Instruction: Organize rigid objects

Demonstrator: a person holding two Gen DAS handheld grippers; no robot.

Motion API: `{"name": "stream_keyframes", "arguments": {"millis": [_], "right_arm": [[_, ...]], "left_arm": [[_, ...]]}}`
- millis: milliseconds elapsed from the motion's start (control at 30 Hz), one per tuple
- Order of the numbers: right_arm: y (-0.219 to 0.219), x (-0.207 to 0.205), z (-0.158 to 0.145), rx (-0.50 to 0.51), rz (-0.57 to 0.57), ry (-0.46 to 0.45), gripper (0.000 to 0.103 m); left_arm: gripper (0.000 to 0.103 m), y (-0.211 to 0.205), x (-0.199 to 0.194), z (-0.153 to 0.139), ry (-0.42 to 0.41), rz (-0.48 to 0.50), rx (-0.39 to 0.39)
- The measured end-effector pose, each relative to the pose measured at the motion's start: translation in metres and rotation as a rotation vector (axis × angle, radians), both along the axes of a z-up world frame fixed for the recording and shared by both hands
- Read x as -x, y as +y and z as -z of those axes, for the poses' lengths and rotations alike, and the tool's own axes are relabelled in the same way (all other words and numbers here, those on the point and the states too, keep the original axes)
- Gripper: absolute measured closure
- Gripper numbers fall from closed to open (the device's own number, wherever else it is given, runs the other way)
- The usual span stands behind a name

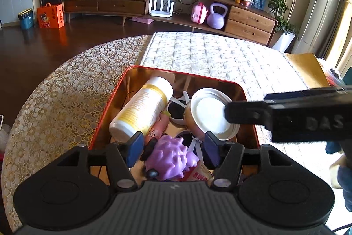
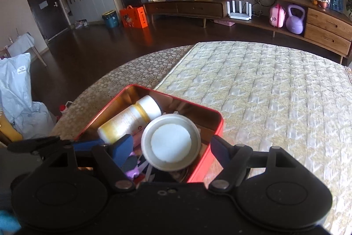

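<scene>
A red tin box (image 1: 154, 69) (image 2: 211, 124) with a shiny gold inside stands on the table. In it lie a white and yellow bottle (image 1: 143, 109) (image 2: 132, 118), a round gold lid with a white liner (image 1: 211, 113) (image 2: 171, 142), white-framed sunglasses (image 1: 176, 107), a pink tube (image 1: 158, 127) and a purple spiky toy (image 1: 171, 158) (image 2: 132, 172). My left gripper (image 1: 171, 148) is open and empty just above the purple toy. My right gripper (image 2: 171, 147) is open, its fingers on either side of the lid; it also shows in the left wrist view (image 1: 286, 116).
The box sits where a gold lace tablecloth (image 1: 55, 102) meets a quilted cream mat (image 2: 275, 102). A yellow sheet (image 1: 308, 67) lies at the table's far right. A white bag (image 2: 17, 98) stands on the floor to the left.
</scene>
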State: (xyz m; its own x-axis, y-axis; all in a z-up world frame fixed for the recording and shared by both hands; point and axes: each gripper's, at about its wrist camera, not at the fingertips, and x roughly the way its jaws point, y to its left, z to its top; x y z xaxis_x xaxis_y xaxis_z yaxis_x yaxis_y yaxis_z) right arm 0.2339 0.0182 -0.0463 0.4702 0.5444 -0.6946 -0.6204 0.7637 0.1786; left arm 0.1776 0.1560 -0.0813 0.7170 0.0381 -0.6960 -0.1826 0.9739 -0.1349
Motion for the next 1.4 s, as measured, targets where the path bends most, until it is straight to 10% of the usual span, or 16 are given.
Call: {"name": "stream_keyframes", "arguments": {"millis": [1400], "right_arm": [[-0.081,0.117,-0.032,-0.163,0.036,-0.236,0.0]], "left_arm": [[0.0,-0.028,0.084,-0.058,-0.121,0.043,-0.045]]}}
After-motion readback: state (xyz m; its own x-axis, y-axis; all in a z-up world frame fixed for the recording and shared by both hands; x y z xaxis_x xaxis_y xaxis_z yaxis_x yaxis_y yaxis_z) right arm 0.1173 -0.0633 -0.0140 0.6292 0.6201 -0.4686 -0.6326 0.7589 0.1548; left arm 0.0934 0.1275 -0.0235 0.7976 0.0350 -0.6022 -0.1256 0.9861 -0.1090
